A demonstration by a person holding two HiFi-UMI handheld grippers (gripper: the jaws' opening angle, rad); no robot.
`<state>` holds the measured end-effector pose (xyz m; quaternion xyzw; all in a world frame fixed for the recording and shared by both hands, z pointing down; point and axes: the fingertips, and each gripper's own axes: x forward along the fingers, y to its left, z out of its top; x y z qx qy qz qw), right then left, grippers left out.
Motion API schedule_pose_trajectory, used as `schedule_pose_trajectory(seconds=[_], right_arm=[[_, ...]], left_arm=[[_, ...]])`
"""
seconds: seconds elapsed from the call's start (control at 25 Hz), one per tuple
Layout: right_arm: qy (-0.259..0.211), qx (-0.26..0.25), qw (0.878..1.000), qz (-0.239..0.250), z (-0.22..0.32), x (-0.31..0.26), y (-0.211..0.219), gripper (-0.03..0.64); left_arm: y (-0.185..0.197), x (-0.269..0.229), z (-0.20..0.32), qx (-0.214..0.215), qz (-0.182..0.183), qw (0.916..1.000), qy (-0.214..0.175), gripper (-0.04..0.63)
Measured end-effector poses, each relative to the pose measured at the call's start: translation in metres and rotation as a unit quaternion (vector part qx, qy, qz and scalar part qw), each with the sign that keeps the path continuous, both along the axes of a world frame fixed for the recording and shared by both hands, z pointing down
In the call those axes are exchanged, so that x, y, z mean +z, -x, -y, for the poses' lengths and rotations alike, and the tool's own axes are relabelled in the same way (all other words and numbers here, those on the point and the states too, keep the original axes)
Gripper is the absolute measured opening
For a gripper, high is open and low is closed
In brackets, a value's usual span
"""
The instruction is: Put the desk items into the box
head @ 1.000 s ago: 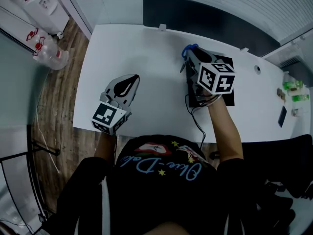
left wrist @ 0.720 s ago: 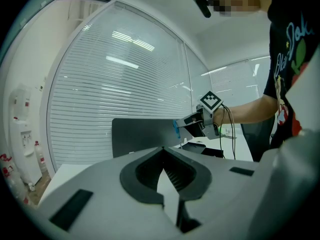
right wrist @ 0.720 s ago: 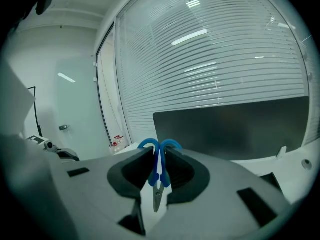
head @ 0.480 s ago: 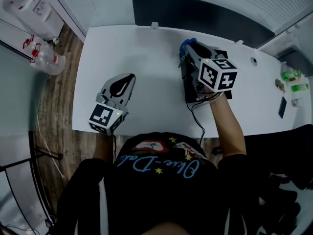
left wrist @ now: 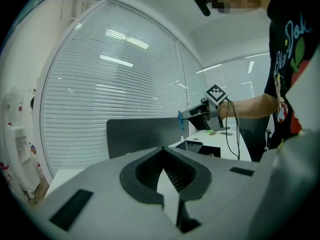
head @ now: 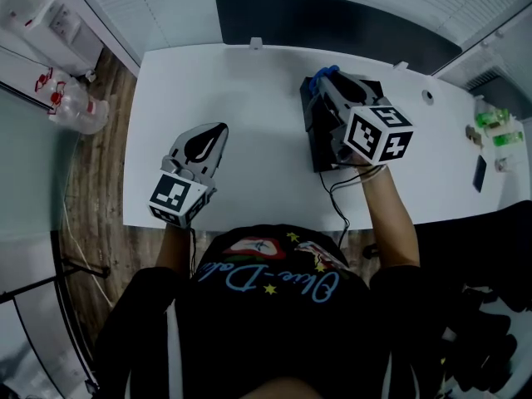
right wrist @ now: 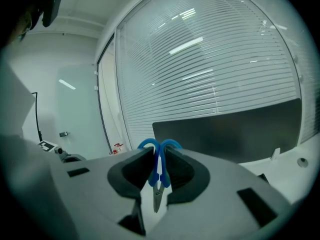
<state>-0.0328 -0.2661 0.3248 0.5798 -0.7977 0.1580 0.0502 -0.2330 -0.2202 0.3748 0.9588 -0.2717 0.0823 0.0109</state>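
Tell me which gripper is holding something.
The right gripper: its jaws clamp blue-handled scissors. The left gripper is shut with nothing between its jaws.

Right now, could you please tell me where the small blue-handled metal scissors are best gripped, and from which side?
On the blue handles just below the loops, as the right gripper holds the blue-handled metal scissors now: one pad on each handle's outer edge, coming from the loop end. That likely keeps the thin blades shut.

Dark partition [head: 332,19], white blinds [left wrist: 110,84], wooden floor [head: 91,181]
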Motion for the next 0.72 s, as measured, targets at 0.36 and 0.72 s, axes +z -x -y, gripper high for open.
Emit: schedule_pose_trajectory(seconds=[0.36, 0.72], right_arm=[[-0.013, 0.038, 0.999, 0.014, -0.02, -0.011, -0.024, 0.081], [-0.021, 0.056, 0.998, 0.031, -0.033, -0.015, -0.033, 0.081]], left_arm=[[-0.012, 0.0, 0.003, 0.021, -0.008, 0.9997, 0.006, 0.009], [-0.015, 0.005, 0.003, 0.041, 0.023, 0.9989, -0.008, 0.009]])
